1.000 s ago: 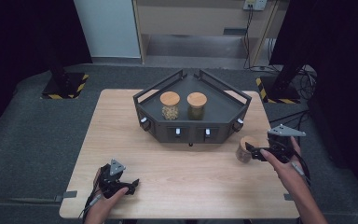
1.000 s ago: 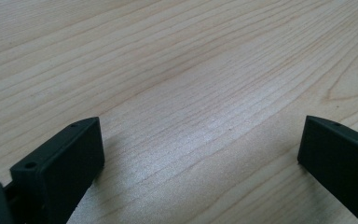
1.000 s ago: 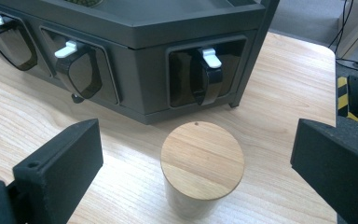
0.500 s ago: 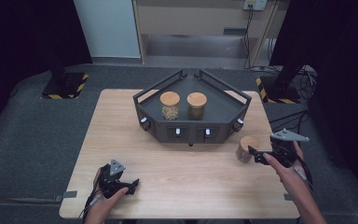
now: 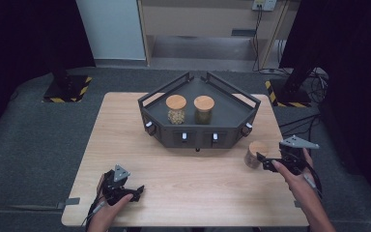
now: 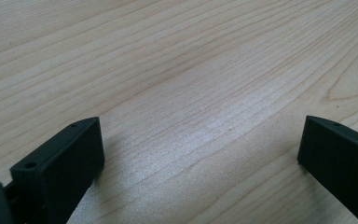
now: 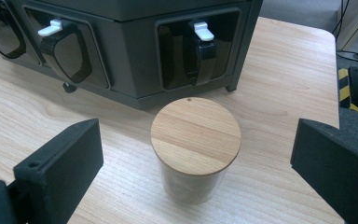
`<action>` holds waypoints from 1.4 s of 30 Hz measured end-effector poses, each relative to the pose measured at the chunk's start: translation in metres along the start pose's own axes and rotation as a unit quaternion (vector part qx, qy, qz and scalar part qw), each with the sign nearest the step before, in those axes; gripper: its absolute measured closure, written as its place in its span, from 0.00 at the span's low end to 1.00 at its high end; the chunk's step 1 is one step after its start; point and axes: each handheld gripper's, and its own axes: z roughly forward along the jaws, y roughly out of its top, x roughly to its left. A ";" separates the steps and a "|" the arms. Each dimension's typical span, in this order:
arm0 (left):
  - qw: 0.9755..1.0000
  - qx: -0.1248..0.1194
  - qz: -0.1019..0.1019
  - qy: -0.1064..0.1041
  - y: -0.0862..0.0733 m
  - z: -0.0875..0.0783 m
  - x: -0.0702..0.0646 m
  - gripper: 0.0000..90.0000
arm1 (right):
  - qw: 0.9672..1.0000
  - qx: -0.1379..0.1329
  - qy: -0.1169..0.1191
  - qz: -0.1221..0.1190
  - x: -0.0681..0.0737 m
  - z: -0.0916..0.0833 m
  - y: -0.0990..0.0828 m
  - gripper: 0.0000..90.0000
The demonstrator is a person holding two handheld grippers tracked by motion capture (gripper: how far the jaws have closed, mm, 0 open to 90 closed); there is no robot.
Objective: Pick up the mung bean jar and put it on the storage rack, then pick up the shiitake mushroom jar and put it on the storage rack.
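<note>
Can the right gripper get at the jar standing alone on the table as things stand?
Probably yes. The right gripper sits just beside the jar, its jaws spread wide to either side with nothing between them and the glass. The rack stands behind, clear of the approach.

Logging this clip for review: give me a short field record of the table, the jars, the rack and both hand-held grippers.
table: light wood
rack: dark angular rack, far centre of table
jars on rack: two, wooden lids, left jar, right jar
jar on table: third jar, lid on, upright, beside rack's right front
left hand-held gripper: open, over bare wood
right hand-held gripper: open, facing the third jar, not touching it
</note>
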 end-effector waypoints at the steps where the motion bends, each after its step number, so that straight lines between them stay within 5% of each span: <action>1: 1.000 0.000 0.000 0.000 0.000 0.000 0.000 0.00 | 1.000 0.000 0.000 0.001 0.000 0.000 0.000 0.03; 42: 1.000 -0.001 -0.001 0.001 0.000 0.000 0.000 0.00 | 1.000 0.017 0.004 0.022 -0.001 0.028 -0.038 0.03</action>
